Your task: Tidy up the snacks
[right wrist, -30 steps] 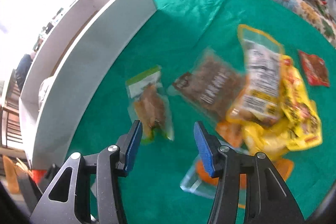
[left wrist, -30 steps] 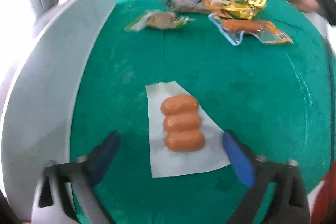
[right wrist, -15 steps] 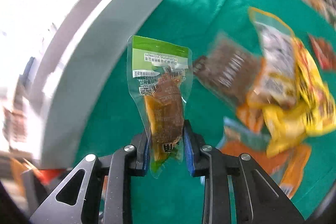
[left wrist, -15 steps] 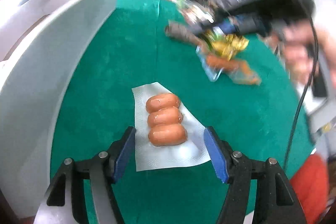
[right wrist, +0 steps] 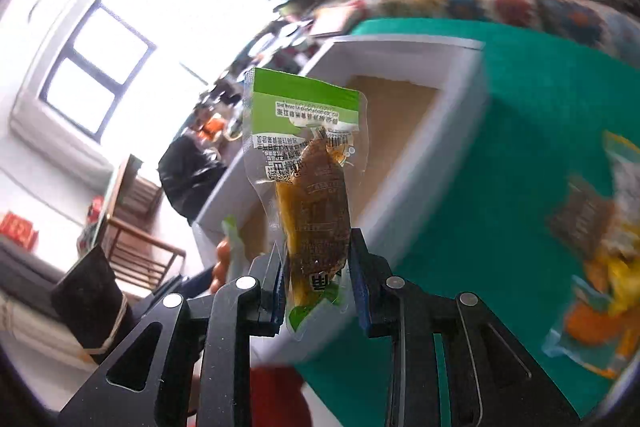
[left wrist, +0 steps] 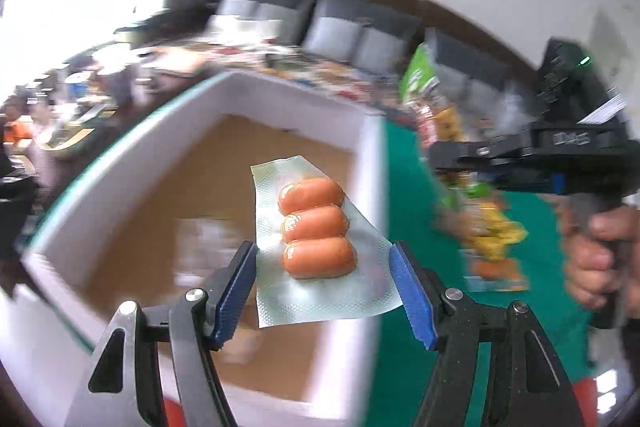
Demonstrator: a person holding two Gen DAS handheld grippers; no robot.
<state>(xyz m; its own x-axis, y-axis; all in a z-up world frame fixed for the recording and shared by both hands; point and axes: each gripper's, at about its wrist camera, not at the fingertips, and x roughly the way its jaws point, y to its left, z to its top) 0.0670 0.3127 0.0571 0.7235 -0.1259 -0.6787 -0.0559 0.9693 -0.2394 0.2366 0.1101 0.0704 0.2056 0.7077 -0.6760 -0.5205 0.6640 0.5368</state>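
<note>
The left gripper holds a clear sausage pack by its 2 side edges, its jaws opening slightly with the blue pads against the film. The pack carries 3 orange sausages stacked in a row. It hangs above a white box with a brown floor. To the right, over green cloth, a hand grips the right gripper, which carries a green-topped packet. Blurred snack packets lie below it.
</note>
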